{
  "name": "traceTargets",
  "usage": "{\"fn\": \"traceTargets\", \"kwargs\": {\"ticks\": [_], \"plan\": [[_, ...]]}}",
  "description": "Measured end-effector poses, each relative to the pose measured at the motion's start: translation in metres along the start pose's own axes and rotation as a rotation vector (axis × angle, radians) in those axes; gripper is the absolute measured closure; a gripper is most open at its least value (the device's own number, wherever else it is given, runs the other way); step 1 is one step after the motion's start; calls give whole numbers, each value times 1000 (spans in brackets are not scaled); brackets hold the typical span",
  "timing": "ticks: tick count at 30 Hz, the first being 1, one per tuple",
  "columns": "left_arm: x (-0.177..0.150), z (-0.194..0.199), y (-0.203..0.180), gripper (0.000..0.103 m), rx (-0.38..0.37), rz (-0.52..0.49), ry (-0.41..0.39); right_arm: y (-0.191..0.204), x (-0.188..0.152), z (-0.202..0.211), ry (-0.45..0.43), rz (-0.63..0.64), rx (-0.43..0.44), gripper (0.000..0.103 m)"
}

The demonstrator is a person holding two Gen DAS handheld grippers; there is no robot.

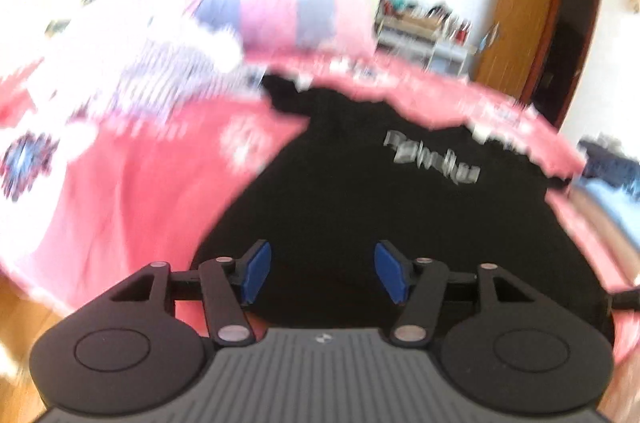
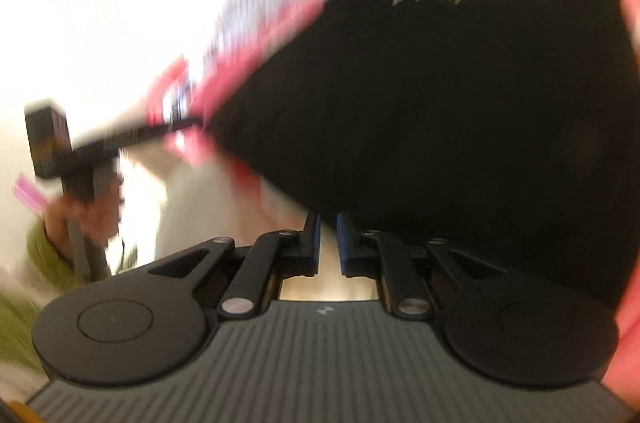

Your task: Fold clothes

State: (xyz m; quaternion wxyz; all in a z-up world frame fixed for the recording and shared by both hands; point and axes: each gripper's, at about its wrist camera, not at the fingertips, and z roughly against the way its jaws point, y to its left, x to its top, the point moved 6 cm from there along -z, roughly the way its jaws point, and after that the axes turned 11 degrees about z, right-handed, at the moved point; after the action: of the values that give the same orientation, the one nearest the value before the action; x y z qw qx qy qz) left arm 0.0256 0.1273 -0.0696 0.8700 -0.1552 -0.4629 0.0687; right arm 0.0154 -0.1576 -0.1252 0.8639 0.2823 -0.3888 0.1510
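Left tongs (image 1: 322, 273): seen spread wide in the left wrist view, released, with nothing between the blue pads (image 1: 256, 273); they are held over the near hem of the black garment.
Left hand (image 2: 86, 219): seen at the far left of the right wrist view, wrapped around a grey handle, with a green sleeve (image 2: 44, 259) at the wrist; the other tool is carried well left of the garment's left edge.
Black garment (image 1: 380, 207): laid flat on the pink cover, with blurred pale lettering (image 1: 432, 157) across its far part; in the left wrist view it fills the middle and right of the scene, from the tongs out toward the far edge of the cover.
Pink cover (image 1: 132, 191): spread under the garment, patterned with white and dark motifs at the left; whether it lies on a bed or a table cannot be told.
Striped cloth (image 1: 276, 11): seen far beyond the cover in pink and blue bands, heavily blurred.
Right tongs (image 2: 328, 243): brought nearly together, with only a narrow slit left between the blue pads (image 2: 346, 239); no cloth is seen gripped in the slit, and a pale surface shows through it. They are placed at the near edge of the garment.
Wooden door (image 1: 516, 23): seen far right, standing open.
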Motion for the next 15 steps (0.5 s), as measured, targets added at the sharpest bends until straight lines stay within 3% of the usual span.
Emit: {"fn": "traceTargets", "kwargs": {"ticks": [2, 4, 6, 8, 11, 13, 15], "plan": [[15, -27, -10, 42, -6, -19, -21, -18, 43, 7, -119, 27, -53, 89], [17, -57, -9, 43, 42, -23, 6, -36, 75, -5, -173, 43, -137, 84], [14, -85, -2, 43, 111, -20, 50, -49, 81, -32, -140, 64, -207, 83], [13, -108, 7, 48, 182, -18, 88, -57, 66, -61, -38, 89, -246, 83], [26, -103, 38, 46, 243, 18, 78, -34, 34, -72, 31, 153, -183, 78], [51, -98, 53, 44, 246, 39, 41, -19, 28, -57, 74, 154, -30, 75], [81, -107, 58, 43, 228, 22, 17, -23, 41, -49, 80, 114, 48, 74]]}}
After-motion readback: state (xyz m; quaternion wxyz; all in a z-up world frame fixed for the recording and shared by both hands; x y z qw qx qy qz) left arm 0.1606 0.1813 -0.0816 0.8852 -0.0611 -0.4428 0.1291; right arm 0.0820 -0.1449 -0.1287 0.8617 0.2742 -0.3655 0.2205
